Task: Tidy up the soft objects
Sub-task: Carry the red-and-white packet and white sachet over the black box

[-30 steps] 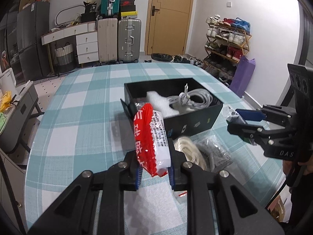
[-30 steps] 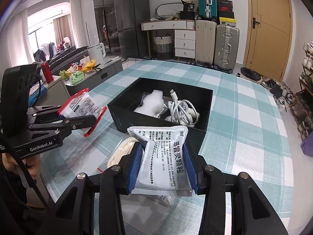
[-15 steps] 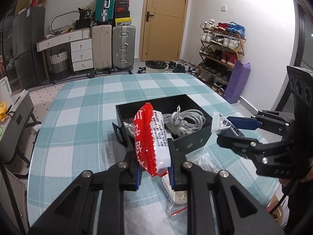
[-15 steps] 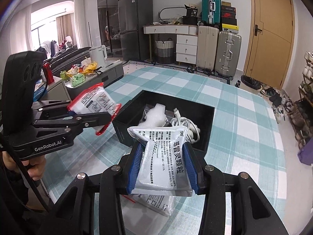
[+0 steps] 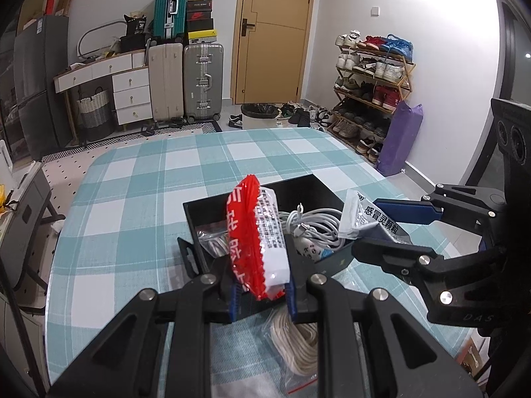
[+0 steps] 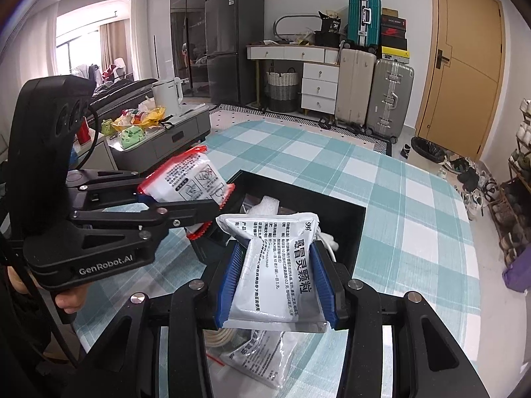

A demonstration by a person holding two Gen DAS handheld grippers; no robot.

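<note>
My left gripper point(image 5: 260, 293) is shut on a red and white packet point(image 5: 255, 235), held upright above the near edge of the black box point(image 5: 308, 184). It also shows in the right wrist view point(image 6: 186, 182). My right gripper point(image 6: 280, 290) is shut on a grey-white medicine sachet point(image 6: 278, 265), held over the box's near wall point(image 6: 360, 232); the sachet shows in the left wrist view point(image 5: 371, 219). The box holds white cables point(image 5: 315, 225) and a white foam piece point(image 6: 265, 205).
A bagged coil of cream rope point(image 5: 295, 345) and another grey sachet point(image 6: 262, 355) lie on the checked tablecloth point(image 5: 139, 205) below the grippers. Suitcases point(image 5: 202, 79), a drawer unit, a shoe rack point(image 5: 371, 79) and a door stand beyond the table.
Both grippers have risen and moved forward with their packets, from beside the box to over its near edge, and have come closer together.
</note>
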